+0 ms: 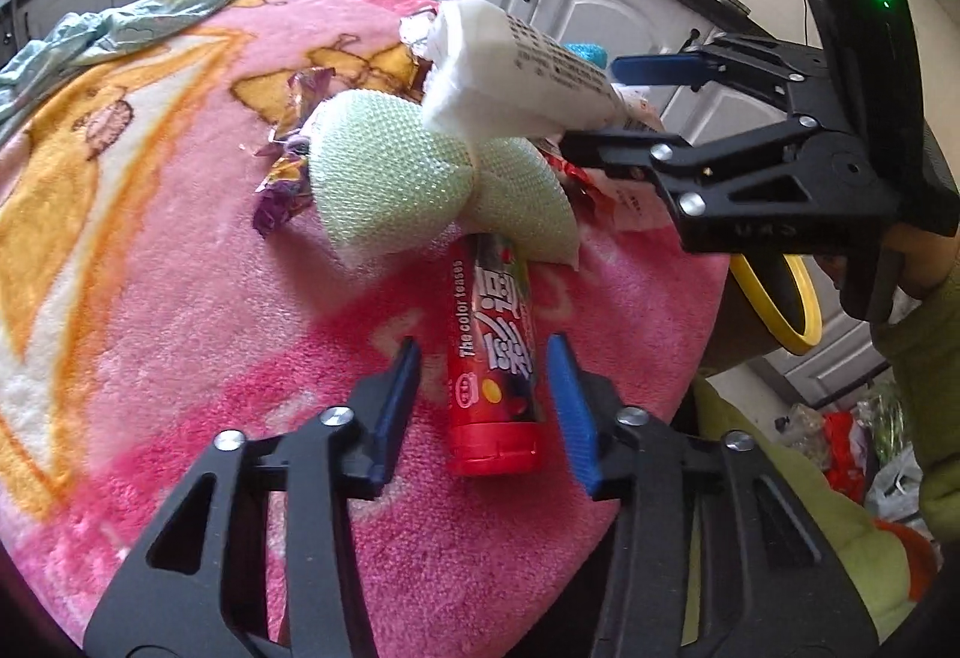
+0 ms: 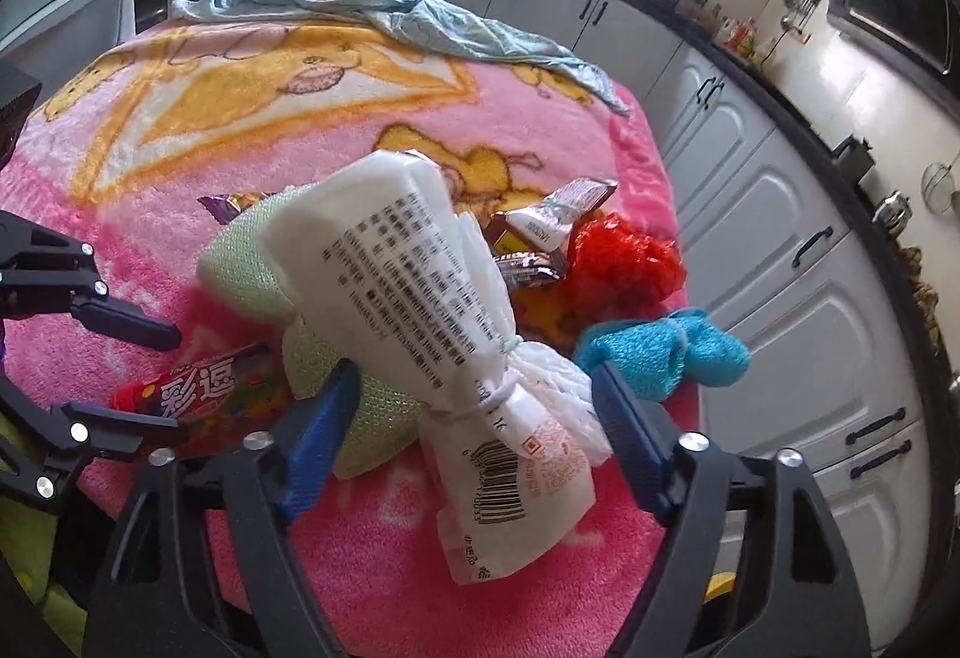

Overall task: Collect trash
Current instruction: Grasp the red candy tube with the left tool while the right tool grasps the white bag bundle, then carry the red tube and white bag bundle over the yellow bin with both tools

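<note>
A red candy tube [image 1: 495,358] lies on the pink blanket [image 1: 180,298], between the open jaws of my left gripper [image 1: 489,388]. A pale green mesh pouch [image 1: 384,178] rests on the tube's far end. A white printed bag [image 2: 420,334] tied with a rubber band sits between the open fingers of my right gripper [image 2: 474,418]; it also shows in the left wrist view [image 1: 516,69], raised over the green pouch. My right gripper [image 1: 606,105] reaches in from the right there. Purple wrappers [image 1: 288,166], brown wrappers [image 2: 540,232] and red crumpled plastic [image 2: 624,256] lie around.
A blue scrub cloth [image 2: 666,352] lies at the blanket's right edge. A light blue garment [image 2: 372,3] lies at the far side. White kitchen cabinets [image 2: 780,250] run along the right. A yellow-rimmed bin [image 1: 780,298] stands below the table edge, with bags [image 1: 840,442] on the floor.
</note>
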`<state>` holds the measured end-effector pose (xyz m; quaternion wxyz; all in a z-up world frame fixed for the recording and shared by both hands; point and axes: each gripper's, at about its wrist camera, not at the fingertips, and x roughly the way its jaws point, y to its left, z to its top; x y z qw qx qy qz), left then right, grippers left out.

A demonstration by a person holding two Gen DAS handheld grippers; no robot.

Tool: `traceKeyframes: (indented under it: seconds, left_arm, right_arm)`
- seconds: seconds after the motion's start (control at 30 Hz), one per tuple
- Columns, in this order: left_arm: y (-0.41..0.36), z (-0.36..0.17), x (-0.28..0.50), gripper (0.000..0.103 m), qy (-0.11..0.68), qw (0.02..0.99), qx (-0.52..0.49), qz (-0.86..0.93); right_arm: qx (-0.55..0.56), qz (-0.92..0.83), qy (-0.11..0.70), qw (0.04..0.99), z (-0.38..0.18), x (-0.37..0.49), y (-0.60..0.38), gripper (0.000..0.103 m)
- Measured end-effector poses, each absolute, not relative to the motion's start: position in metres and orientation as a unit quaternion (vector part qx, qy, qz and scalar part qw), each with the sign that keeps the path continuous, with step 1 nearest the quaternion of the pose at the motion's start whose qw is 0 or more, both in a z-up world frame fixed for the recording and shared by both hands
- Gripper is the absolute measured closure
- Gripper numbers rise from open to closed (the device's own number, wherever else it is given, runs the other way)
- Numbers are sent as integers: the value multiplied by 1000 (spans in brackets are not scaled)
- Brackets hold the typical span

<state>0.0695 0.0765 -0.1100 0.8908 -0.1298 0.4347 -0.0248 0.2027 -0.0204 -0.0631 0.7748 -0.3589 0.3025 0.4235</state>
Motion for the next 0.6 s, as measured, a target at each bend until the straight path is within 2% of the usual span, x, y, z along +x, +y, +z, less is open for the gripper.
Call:
traceKeyframes:
  seconds: [0.1, 0.13, 0.2, 0.6]
  left_arm:
    - [75, -113, 72, 76, 439, 888, -131, -35]
    - [74, -114, 73, 76, 439, 888, -130, -36]
    - [72, -114, 73, 76, 440, 888, -126, -39]
    - [67, -100, 60, 78, 426, 895, -120, -57]
  right_arm:
    - [-346, 428, 320, 771, -65, 207, -19, 57]
    - [-343, 427, 320, 773, -64, 207, -20, 58]
    - [-329, 436, 322, 773, -61, 208, -22, 71]
    - [-226, 450, 324, 801, -29, 200, -59, 73]
